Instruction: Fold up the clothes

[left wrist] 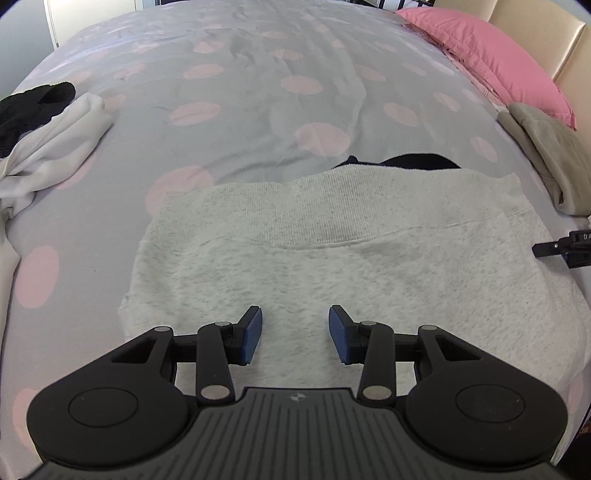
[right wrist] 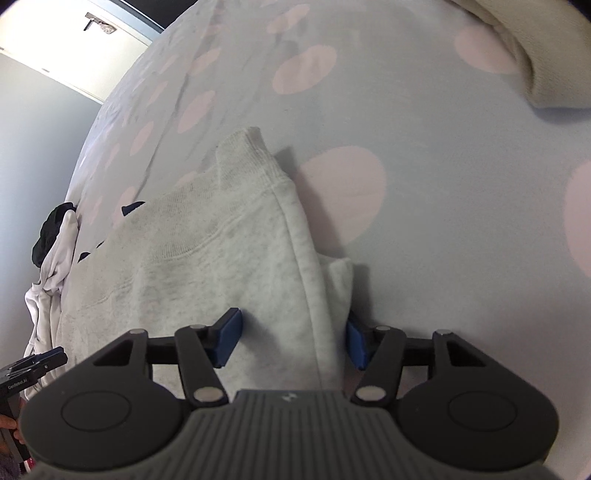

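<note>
A pale grey sweatshirt [left wrist: 351, 258] lies folded flat on the spotted bedcover [left wrist: 258, 92], its ribbed hem toward the far side. A dark garment [left wrist: 417, 161] peeks out behind it. My left gripper [left wrist: 295, 334] hovers open over the sweatshirt's near part, and its blue pads hold nothing. My right gripper [right wrist: 293, 339] stands open at the sweatshirt [right wrist: 221, 258], astride its folded right edge. That edge lies between the fingers, and the pads do not press on it. A part of the right gripper [left wrist: 561, 247] shows at the right edge of the left wrist view.
A white garment [left wrist: 48, 147] and a black one [left wrist: 33, 103] lie heaped at the bed's left. A folded beige garment [left wrist: 546, 155] rests at the right, below a pink pillow [left wrist: 487, 55] against the headboard [left wrist: 535, 29].
</note>
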Available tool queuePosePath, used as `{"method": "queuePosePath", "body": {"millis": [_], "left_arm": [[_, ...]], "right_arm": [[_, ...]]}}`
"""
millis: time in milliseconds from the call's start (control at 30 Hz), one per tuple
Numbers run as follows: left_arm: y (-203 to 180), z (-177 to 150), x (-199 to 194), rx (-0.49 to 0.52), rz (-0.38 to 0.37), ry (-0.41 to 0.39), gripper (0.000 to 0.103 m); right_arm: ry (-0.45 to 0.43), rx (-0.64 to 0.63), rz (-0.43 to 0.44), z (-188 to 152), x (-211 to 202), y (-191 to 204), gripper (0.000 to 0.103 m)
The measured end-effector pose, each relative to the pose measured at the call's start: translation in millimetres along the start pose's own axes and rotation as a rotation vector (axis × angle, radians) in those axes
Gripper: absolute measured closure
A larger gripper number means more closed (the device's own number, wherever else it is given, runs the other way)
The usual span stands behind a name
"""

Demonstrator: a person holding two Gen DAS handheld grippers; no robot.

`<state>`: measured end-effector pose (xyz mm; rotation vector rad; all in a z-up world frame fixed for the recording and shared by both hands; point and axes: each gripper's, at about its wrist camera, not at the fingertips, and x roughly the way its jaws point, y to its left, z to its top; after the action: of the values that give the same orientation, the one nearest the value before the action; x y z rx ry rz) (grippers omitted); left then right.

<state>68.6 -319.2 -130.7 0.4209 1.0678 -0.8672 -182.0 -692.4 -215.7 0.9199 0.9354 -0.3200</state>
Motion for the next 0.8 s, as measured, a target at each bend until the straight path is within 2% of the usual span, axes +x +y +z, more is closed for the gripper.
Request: {"method": "queuePosePath", "body": {"millis": [100, 200, 367, 600, 800], "left_arm": [[-3.5, -0.3, 2.9, 0.011, 0.012, 0.001, 0.065], [-5.6, -0.7, 1.2, 0.013, 0.019, -0.006, 0.065], [-8.3, -1.9, -9.5, 0.014, 0.007, -0.033, 0.065], [-5.8, -3.0, -33.7, 0.014, -0.013, -0.088, 0.065], [5.2, -4.6, -57.3, -0.007, -0.022, -0.142, 0.065]], "right_arm": [[-0.016, -0.039, -0.017, -1.2, 4.2, 12.5, 0.052], [-0.018, -0.054, -0.002, -3.9, 6.6, 24.1, 0.085], [-0.031, -0.071, -0.031, 0.7, -6.9, 46.9, 0.088], [-0.079, -0.041, 0.109, 8.2, -68.8, 108.9, 0.088], [-0.054, -0.074, 0.206, 3.0, -91.5, 205.2, 0.088]]}}
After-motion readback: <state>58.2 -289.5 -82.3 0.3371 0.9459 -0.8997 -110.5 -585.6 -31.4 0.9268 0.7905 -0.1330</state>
